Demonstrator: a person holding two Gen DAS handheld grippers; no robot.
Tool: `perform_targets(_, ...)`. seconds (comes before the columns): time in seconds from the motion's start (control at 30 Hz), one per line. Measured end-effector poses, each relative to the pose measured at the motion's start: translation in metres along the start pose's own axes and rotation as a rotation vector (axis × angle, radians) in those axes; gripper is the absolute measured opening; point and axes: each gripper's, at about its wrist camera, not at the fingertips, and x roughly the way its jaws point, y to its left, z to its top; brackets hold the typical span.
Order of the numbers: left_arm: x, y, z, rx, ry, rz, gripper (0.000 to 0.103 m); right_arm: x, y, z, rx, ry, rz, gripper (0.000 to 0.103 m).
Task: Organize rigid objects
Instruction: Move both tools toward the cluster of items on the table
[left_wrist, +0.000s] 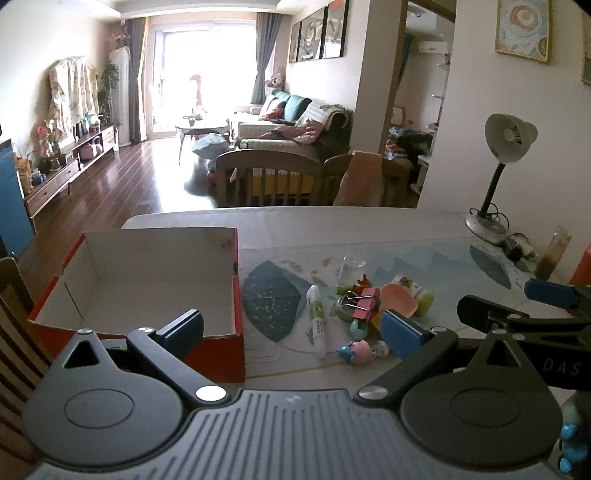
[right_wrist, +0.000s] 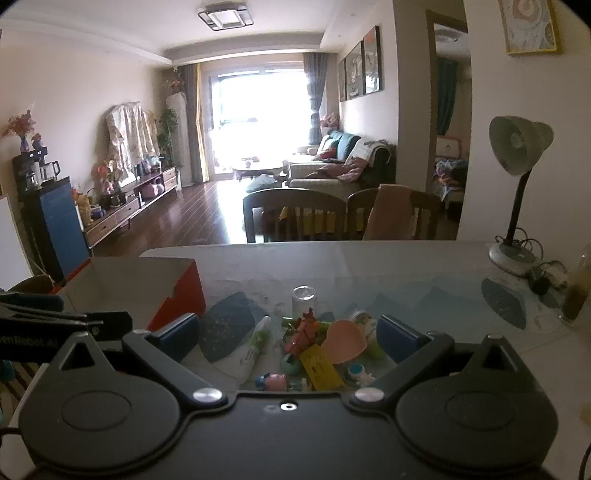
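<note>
Box (left_wrist: 147, 280) near wall hidden behind the left gripper (left_wrist: 291, 334) finger, so we can't see the floor there. In the right wrist view the box (right_wrist: 122, 284) is cut by the left gripper body (right_wrist: 62, 325). Pile (right_wrist: 317, 347): we can't separate the items under the pink heart lid (right_wrist: 343, 341); label on the white tube (left_wrist: 317, 321) is too small to read. Bottle (left_wrist: 554, 254) at the right is blurred, contents unclear.
</note>
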Motion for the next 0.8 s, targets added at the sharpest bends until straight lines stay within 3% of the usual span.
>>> perform_targets(0.43,0.028,-0.019,0.006,-0.034,0.041,0.031,0.103,0.029,-0.038,-0.001,-0.024,0.052,0.062,0.099)
perform_targets(0.8,0.085,-0.037,-0.005,-0.076,0.170,0.036,0.103,0.067,-0.079,-0.025,-0.076,0.163,0.074,0.097)
